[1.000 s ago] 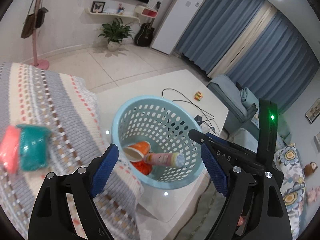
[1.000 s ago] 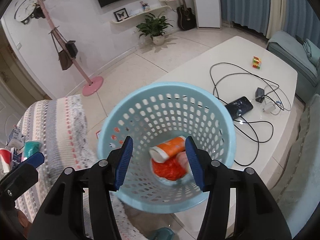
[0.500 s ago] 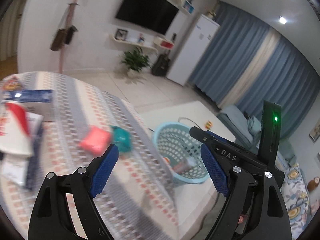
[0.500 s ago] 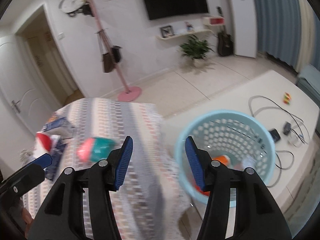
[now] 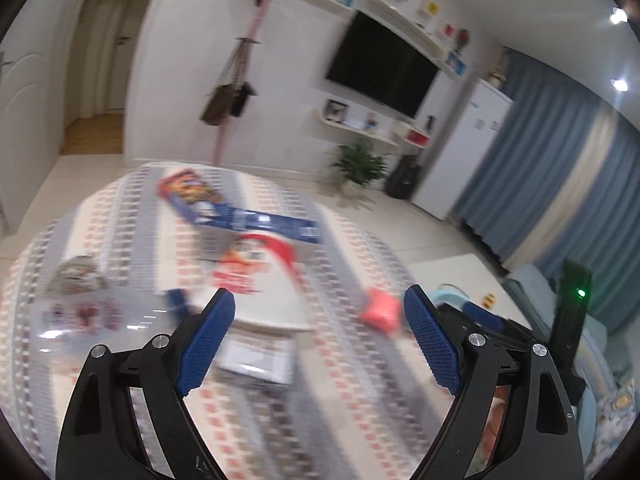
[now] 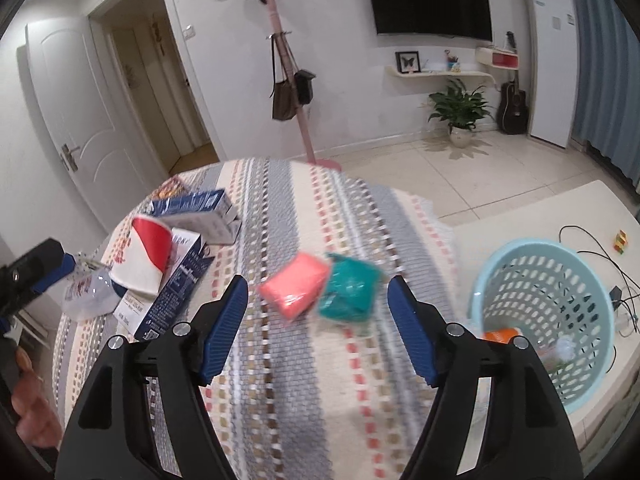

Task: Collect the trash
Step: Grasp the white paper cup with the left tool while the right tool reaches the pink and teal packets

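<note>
A striped cloth (image 6: 312,216) covers a table with trash on it. A pink packet (image 6: 294,290) and a teal packet (image 6: 350,294) lie side by side just beyond my open, empty right gripper (image 6: 318,320). A red-and-white paper cup (image 6: 142,258), blue cartons (image 6: 196,208) and a clear plastic wrapper (image 6: 86,294) lie at the left. My left gripper (image 5: 318,340) is open and empty above the cup (image 5: 256,264) and a flat white box (image 5: 256,354); the pink packet (image 5: 380,312) is to its right. The light blue basket (image 6: 546,316) holds an orange cup (image 6: 500,336).
The basket stands on a white low table (image 6: 520,224) with cables, a phone and a small coloured cube (image 6: 620,240). A pink coat stand (image 6: 288,60) with bags, a potted plant (image 6: 460,112) and a guitar (image 6: 514,104) are by the far wall.
Both grippers have swung left, away from the basket and over the striped cloth. The packets now lie before the right gripper and the cup and cartons before the left. Both stay open.
</note>
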